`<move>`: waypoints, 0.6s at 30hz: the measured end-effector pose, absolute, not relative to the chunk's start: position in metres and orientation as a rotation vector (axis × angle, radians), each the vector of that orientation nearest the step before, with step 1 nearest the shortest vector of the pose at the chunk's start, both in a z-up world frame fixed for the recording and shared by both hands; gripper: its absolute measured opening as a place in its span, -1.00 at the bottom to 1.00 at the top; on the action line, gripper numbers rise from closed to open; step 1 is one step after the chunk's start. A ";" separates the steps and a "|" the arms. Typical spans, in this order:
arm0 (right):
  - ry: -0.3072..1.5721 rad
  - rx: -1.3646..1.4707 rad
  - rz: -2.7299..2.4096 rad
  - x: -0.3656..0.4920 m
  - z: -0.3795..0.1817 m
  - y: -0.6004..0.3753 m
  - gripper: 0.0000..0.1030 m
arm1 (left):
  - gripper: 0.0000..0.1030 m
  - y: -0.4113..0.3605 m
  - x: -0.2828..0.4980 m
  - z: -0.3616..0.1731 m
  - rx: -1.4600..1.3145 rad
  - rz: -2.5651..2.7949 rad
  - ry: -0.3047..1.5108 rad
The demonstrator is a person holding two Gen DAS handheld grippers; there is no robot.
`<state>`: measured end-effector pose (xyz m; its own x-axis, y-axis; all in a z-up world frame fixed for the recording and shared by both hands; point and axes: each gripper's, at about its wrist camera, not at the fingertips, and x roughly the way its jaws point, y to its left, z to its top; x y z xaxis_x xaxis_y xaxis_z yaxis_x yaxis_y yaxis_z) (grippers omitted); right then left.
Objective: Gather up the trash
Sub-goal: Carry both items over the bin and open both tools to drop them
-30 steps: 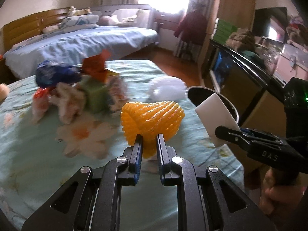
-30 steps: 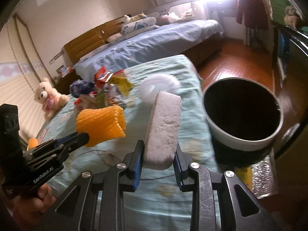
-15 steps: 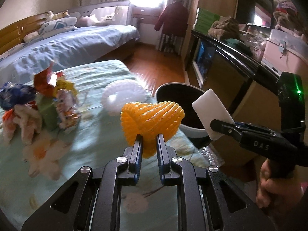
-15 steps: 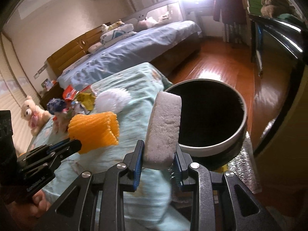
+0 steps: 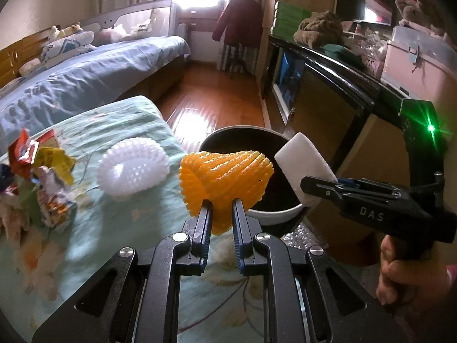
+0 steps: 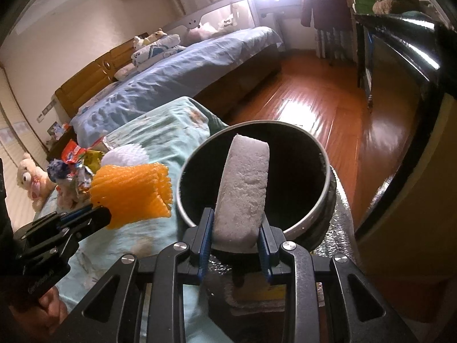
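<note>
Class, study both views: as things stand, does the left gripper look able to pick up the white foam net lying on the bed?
Probably not yet. The left gripper is shut on the orange foam net, so its jaws are full. The white foam net itself lies uncovered on the bed.

Two foam nets [image 5: 225, 177], one bin [image 5: 274, 214].
</note>
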<state>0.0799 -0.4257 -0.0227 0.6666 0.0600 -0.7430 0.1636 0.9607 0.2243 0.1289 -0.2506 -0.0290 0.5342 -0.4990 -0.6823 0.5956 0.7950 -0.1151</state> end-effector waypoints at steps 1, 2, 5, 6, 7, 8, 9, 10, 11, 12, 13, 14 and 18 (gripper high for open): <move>0.847 0.280 -0.059 0.082 -0.024 -0.428 -0.44 | -0.75 -0.254 0.131 -0.030 0.136 -0.657 0.772; 0.851 0.277 -0.060 0.083 -0.024 -0.430 -0.44 | -0.75 -0.256 0.134 -0.030 0.136 -0.659 0.775; 0.866 0.271 -0.066 0.089 -0.027 -0.438 -0.44 | -0.75 -0.264 0.139 -0.031 0.136 -0.663 0.784; 0.870 0.271 -0.068 0.091 -0.028 -0.440 -0.44 | -0.75 -0.267 0.142 -0.031 0.138 -0.665 0.787; 0.873 0.272 -0.069 0.094 -0.029 -0.443 -0.44 | -0.75 -0.270 0.144 -0.031 0.139 -0.667 0.789; 0.876 0.272 -0.069 0.096 -0.030 -0.446 -0.43 | -0.75 -0.272 0.144 -0.031 0.140 -0.667 0.790; 0.879 0.271 -0.070 0.098 -0.030 -0.447 -0.43 | -0.75 -0.275 0.146 -0.032 0.142 -0.669 0.793; 0.883 0.269 -0.070 0.101 -0.031 -0.449 -0.43 | -0.75 -0.277 0.147 -0.033 0.143 -0.671 0.794; 0.887 0.268 -0.072 0.103 -0.032 -0.451 -0.42 | -0.75 -0.280 0.149 -0.033 0.145 -0.673 0.797; 0.892 0.267 -0.072 0.105 -0.033 -0.452 -0.41 | -0.75 -0.282 0.150 -0.034 0.149 -0.674 0.798; 0.898 0.265 -0.071 0.108 -0.034 -0.453 -0.41 | -0.75 -0.285 0.151 -0.034 0.155 -0.673 0.797; 0.901 0.263 -0.072 0.110 -0.034 -0.455 -0.40 | -0.75 -0.287 0.152 -0.034 0.162 -0.673 0.796; 0.916 0.250 -0.073 0.117 -0.037 -0.459 -0.38 | -0.73 -0.292 0.159 -0.037 0.157 -0.681 0.812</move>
<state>0.1169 -0.4586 -0.0370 0.6086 0.0436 -0.7922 0.1688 0.9685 0.1830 0.1587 -0.2918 -0.0372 0.4903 -0.5003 -0.7137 0.6163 0.7780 -0.1220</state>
